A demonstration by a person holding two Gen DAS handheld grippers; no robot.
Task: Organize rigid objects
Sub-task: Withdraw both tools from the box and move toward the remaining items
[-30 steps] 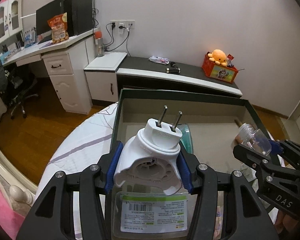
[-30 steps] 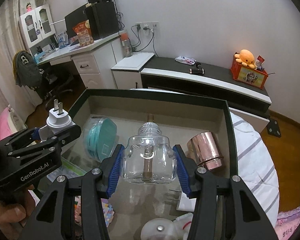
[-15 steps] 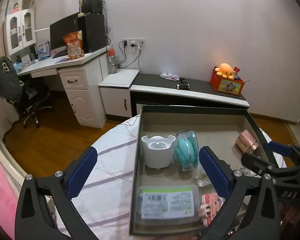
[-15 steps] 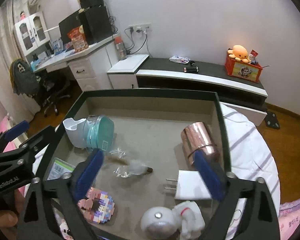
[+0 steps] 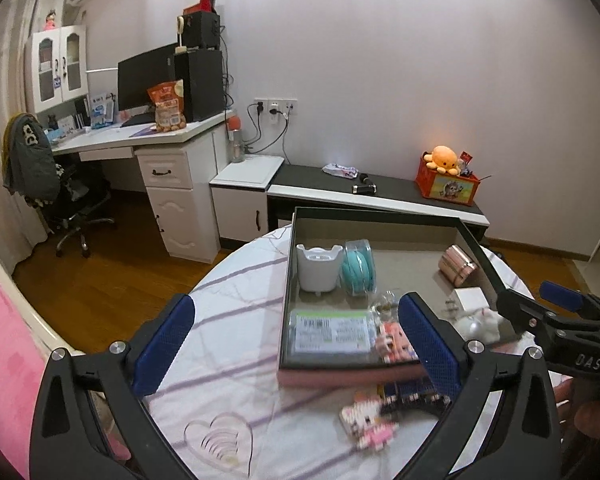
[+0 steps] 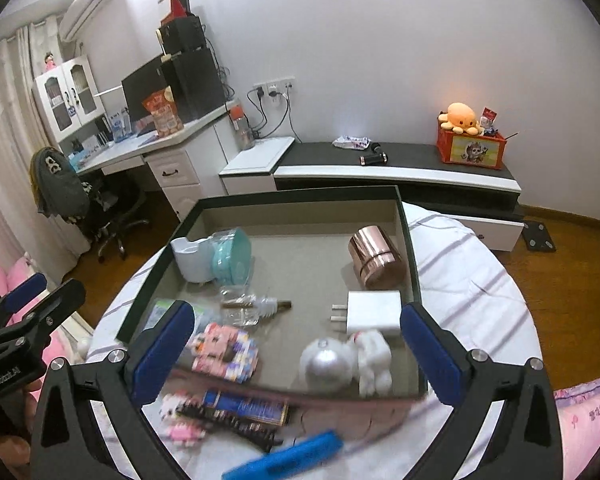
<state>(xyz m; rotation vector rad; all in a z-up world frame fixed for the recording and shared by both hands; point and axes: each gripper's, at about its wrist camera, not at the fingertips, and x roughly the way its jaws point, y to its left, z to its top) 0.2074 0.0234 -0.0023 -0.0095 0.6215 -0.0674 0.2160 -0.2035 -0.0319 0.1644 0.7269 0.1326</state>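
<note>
Nearest the cameras, the left gripper (image 5: 296, 350) and right gripper (image 6: 288, 350) both stand spread wide and empty, no thing between or against their blue pads. Below them, on the near part of the round bed's striped sheet (image 5: 228, 364), three items lie outside the box: a pink block figure (image 6: 180, 420), a dark flat pack (image 6: 244, 408) and a blue pen-like item (image 6: 284, 456), blurred. These appear to be what remains to organize. Beyond lies the dark-rimmed box (image 6: 410, 240). Along its near edge sit a labelled case (image 5: 332, 330), a pink block piece (image 6: 224, 348) and a white-and-silver toy (image 6: 344, 360). Mid-box lie a clear bottle (image 6: 252, 308) and a white charger (image 6: 374, 312). Toward the far left corner stand a white plug-in unit (image 5: 318, 266) and a teal round case (image 5: 358, 268); toward the far right edge, a copper cup (image 6: 376, 256). The task seems largely done.
</note>
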